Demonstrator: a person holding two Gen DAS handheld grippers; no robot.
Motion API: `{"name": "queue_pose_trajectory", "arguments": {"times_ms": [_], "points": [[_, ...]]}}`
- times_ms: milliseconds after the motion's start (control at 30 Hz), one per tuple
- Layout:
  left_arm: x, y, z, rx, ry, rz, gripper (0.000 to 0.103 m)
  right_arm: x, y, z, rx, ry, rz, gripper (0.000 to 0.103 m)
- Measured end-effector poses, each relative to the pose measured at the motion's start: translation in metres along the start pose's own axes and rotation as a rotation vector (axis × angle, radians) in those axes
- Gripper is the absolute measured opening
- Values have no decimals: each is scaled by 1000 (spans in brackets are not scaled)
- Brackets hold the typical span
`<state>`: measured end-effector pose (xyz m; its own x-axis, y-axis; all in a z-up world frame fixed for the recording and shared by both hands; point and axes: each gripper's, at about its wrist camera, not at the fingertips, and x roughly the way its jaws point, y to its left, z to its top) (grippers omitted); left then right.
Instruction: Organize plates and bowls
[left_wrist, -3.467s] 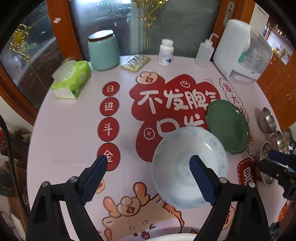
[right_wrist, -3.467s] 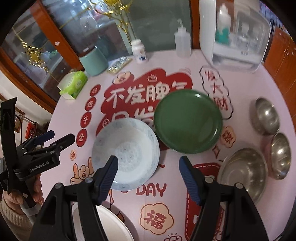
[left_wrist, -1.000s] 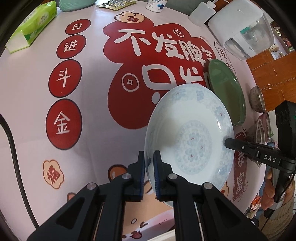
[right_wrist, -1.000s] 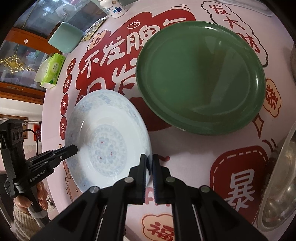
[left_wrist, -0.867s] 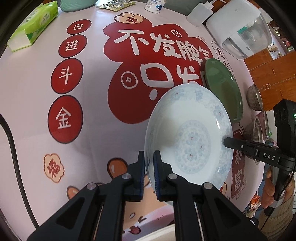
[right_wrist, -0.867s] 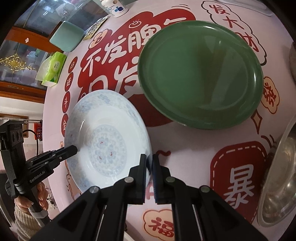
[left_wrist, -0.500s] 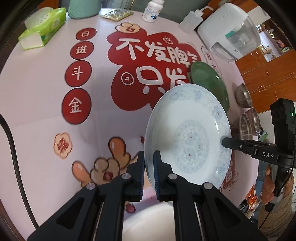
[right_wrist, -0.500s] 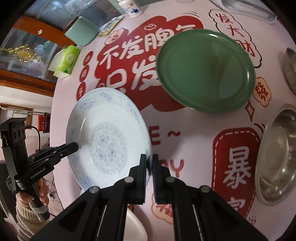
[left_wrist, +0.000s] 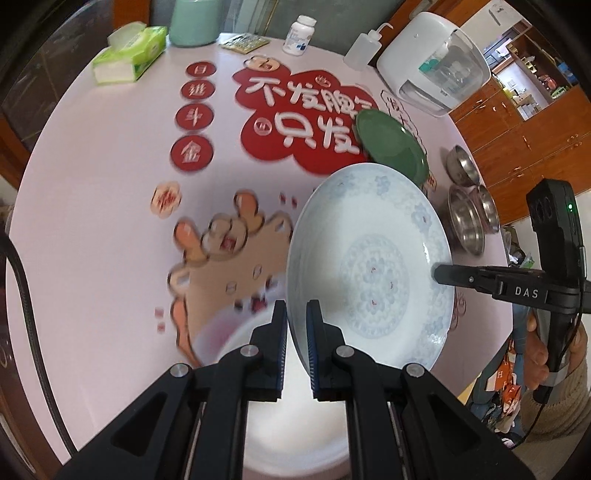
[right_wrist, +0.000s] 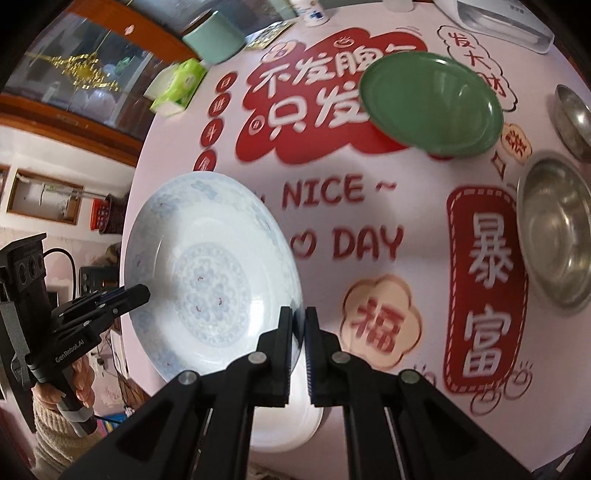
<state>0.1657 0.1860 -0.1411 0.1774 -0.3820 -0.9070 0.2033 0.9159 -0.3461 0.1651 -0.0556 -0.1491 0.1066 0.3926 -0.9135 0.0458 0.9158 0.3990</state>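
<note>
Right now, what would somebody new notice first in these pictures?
The blue-patterned white plate, pinched at opposite rims by the left gripper and the right gripper, held above the table. Behind it lie a green plate and steel bowls on the pink tablecloth with red lettering.

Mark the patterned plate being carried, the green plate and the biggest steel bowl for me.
blue-patterned white plate (right_wrist: 207, 273): right wrist view, on its centre medallion.
green plate (right_wrist: 428, 99): right wrist view, on its flat middle.
large steel bowl (right_wrist: 557, 225): right wrist view, on its inner bottom.
</note>
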Motion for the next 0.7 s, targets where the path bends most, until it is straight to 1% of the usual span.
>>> {"name": "queue_pose_trajectory", "arguments": {"times_ms": [133,300,400,533,700], "points": [[3,9,-34,-31,24,3,7,11,7,-25,-22,29,-10,6],[12,16,-74,-49,59,28,7,24,12,-49,-50,44,-9,6],[23,26,-95,-86,89,14,7,32,14,-57,-67,62,2,6],[36,33,-115,-112,113,10,8,49,19,-65,-122,95,-27,6],[47,40,-127,-131,129,23,8,67,19,-73,-136,136,-40,6]]}}
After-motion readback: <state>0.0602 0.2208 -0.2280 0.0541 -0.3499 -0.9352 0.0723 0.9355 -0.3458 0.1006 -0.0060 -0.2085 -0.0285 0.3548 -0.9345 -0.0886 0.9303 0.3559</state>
